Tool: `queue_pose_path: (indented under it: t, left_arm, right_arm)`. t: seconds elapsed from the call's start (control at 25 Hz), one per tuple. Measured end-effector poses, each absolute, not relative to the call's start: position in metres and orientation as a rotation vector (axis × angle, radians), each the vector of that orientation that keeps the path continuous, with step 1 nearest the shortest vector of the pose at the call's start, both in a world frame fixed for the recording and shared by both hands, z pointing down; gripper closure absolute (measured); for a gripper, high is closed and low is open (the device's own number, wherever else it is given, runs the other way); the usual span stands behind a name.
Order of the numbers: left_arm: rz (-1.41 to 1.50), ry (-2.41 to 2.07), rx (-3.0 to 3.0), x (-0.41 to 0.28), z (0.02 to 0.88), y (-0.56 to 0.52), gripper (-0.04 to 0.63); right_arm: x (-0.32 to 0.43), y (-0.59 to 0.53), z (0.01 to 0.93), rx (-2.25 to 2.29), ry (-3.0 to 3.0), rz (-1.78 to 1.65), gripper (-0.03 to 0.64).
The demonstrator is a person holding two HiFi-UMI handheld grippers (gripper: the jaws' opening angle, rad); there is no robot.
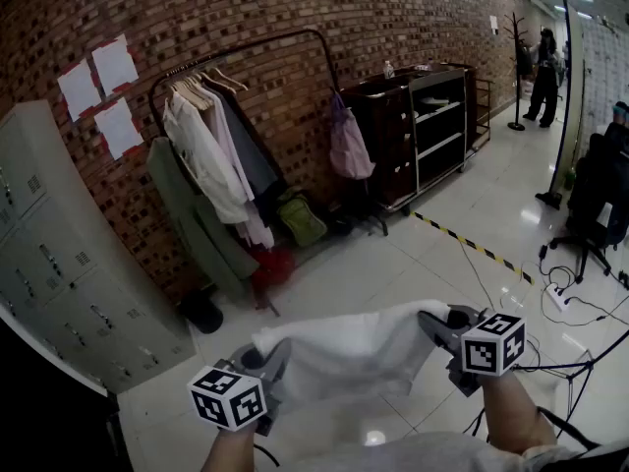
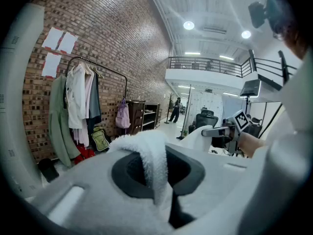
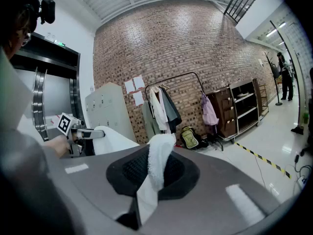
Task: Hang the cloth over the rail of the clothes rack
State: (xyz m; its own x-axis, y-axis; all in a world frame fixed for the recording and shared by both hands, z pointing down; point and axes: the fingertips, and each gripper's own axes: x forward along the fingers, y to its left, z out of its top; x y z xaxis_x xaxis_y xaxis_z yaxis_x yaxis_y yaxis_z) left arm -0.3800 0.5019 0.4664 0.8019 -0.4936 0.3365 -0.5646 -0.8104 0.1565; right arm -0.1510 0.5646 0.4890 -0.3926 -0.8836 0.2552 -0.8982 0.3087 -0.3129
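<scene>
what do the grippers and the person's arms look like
Both the left gripper and right gripper are grey moulded shells with dark jaws, each carrying a white cube of black square markers. The forearms show no sleeves.

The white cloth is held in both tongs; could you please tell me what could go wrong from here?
The left tongs and right tongs grip only the ends of the white cloth; it may slip out when raised. The rack rail is crowded at its left by hanging clothes; the cloth could snag there.
</scene>
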Motion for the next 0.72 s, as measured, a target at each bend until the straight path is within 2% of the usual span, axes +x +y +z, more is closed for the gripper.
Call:
queue_pose_path:
  t: [0.4, 0.72]
  left_arm:
    - [0.414, -0.757, 2.762, -0.341, 0.466, 0.51, 0.572]
    - [0.394, -0.7, 2.774, -0.318, 0.475, 0.473, 0.572]
  right_arm:
    - [-0.117, 0.578, 0.483, 1.758, -2.496, 0.63, 0.594]
    - [-0.097, 0.552, 0.49, 1.797, -2.445, 0.638, 0.593]
